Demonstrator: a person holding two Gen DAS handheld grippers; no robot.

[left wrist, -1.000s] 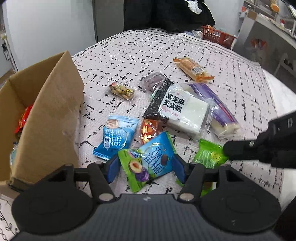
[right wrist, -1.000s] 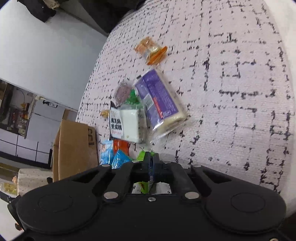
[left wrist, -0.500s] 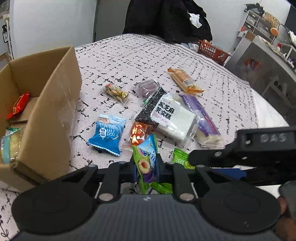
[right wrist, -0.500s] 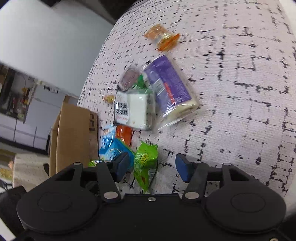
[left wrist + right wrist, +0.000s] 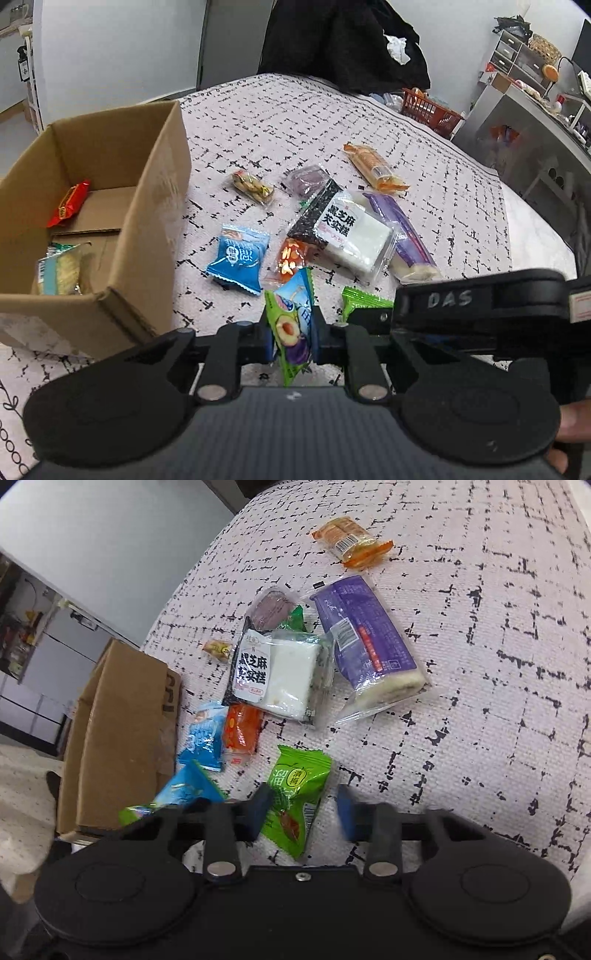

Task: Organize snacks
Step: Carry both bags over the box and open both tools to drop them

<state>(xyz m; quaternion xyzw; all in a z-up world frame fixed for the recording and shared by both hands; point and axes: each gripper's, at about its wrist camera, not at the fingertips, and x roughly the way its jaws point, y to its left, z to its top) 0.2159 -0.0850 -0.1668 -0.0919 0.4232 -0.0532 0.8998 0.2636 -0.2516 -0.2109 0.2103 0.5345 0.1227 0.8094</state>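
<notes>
Snacks lie scattered on the bed [image 5: 461, 192] beside the box [image 5: 147, 206]; the left gripper [image 5: 291, 341], clamped on a plum packet [image 5: 293, 325], should clear the box wall before letting go, while the right gripper [image 5: 304, 810], closing around a green packet [image 5: 295, 797], should pinch its middle.

Left wrist camera is riding on the left tool [image 5: 291, 341], looking forward and steeply down across the bed [image 5: 258, 110] toward the far wall, close above the packets, box [image 5: 110, 229] at its left. Right wrist camera is sitting on the right tool [image 5: 303, 808], also tilting down, rolled, close in. Both views are sharing the box, white cake pack [image 5: 351, 232] [image 5: 284, 675] and green packet [image 5: 360, 301] [image 5: 295, 794].
</notes>
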